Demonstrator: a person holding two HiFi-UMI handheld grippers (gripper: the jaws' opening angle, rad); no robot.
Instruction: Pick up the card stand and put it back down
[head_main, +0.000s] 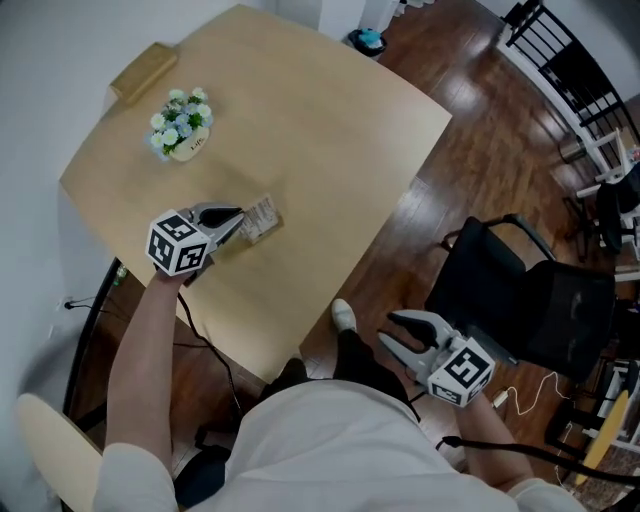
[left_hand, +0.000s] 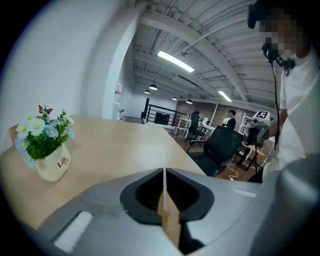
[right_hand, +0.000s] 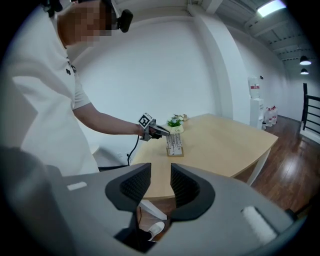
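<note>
The card stand, a clear upright card in a small wooden base, sits near the table's left front edge. My left gripper is shut on it from the left. In the left gripper view the card shows edge-on, pinched between the two pads, with the wooden base just below. From the right gripper view the stand looks to rest on the tabletop, with the left gripper beside it. My right gripper hangs off the table by the person's lap, open and with nothing in it.
A white pot of blue and white flowers stands behind the stand. A wooden block lies at the far left corner of the light wood table. A black office chair stands on the wooden floor at the right.
</note>
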